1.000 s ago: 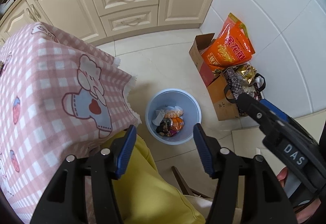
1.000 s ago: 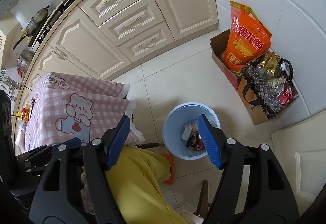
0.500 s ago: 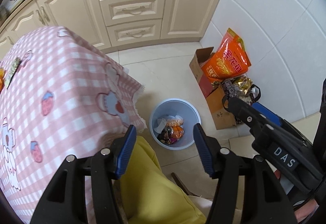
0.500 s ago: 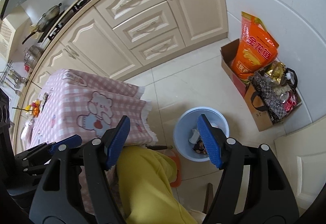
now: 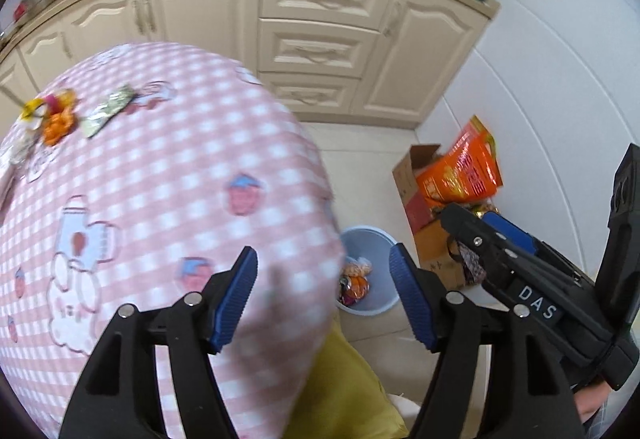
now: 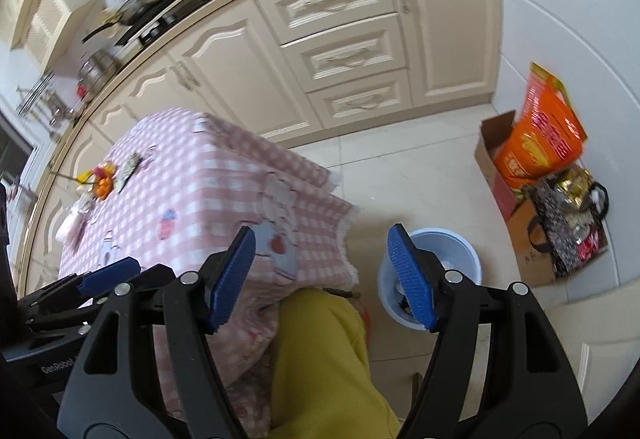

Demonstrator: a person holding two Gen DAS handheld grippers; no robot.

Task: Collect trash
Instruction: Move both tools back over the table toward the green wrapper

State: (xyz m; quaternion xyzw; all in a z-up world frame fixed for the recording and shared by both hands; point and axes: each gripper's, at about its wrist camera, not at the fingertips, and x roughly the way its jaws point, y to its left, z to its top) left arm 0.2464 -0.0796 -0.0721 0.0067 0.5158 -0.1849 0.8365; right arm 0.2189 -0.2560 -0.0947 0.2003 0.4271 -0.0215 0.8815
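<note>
A light blue bin [image 5: 370,239] [image 6: 464,243] stands on the floor beside the table, with wrappers inside. Several trash pieces lie at the far left of the pink checked tablecloth [image 5: 160,167] [image 6: 208,183]: an orange wrapper [image 5: 58,123] [image 6: 100,187] and a silvery packet [image 5: 108,109] [image 6: 130,169]. My left gripper [image 5: 324,295] hovers over the table's near edge, its jaws opening with nothing between them. My right gripper [image 6: 322,275] is open and empty, above the table corner and the bin; the left gripper's body [image 6: 80,291] shows at its lower left.
Cream cabinets [image 5: 320,51] [image 6: 340,55] line the back under a worktop with a stove and pans. An orange bag [image 5: 460,171] [image 6: 540,139], a cardboard box and a patterned bag [image 6: 568,223] sit against the white wall. A person's yellow trouser leg [image 6: 320,351] is below.
Both grippers have risen and swung left, from over the bin towards the table top, so the trash at its far side is now in view. The left jaws have widened.
</note>
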